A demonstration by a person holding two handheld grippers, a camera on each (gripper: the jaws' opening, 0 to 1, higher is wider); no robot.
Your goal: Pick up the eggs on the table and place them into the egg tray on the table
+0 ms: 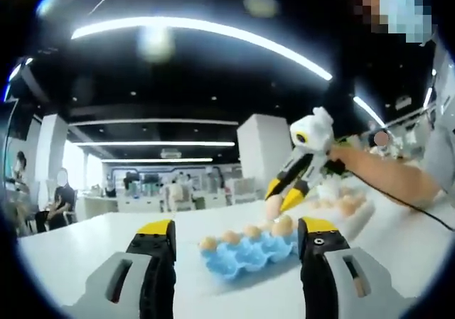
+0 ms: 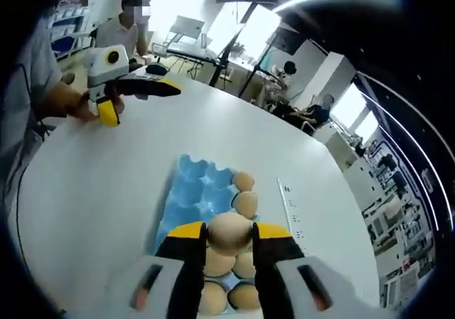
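A blue egg tray lies on the white table with several brown eggs along its far side. My left gripper is open and low over the table, in front of the tray, with nothing between its jaws. My right gripper hangs above the tray's right end, shut on an egg. In the right gripper view the held egg sits between the right gripper jaws, above the tray. Filled cups line one side. The left gripper is wide open at the far left.
Loose eggs lie on the table to the right, behind the tray. A white power strip lies beside the tray. A person's hand holds the left gripper. Other people sit at desks in the background.
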